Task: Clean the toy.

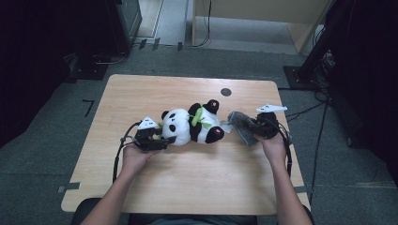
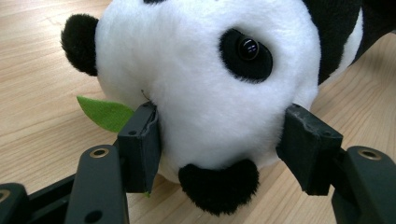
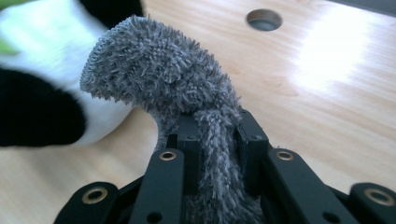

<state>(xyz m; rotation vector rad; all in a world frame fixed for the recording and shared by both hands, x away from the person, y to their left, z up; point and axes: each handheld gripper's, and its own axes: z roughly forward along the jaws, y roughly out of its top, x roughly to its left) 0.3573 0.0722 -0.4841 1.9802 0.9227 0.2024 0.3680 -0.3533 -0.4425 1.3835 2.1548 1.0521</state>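
- Lying on its back mid-bench (image 1: pixel 141 89), the plush panda (image 1: pixel 192 125) has its head toward the left gripper (image 1: pixel 157 140).
- Left gripper: jaws clamped on the panda's white head, one pad on each side.
- Right gripper (image 1: pixel 256 131): jaws pinched tight on a fuzzy grey cloth (image 3: pixel 163 74), just beside the panda's feet.

We see bare wood on the light wooden table (image 1: pixel 197 183) in front of and behind the black-and-white plush panda (image 1: pixel 190 125). The panda and the grey fluffy cloth (image 1: pixel 240 124) beside it block the middle.
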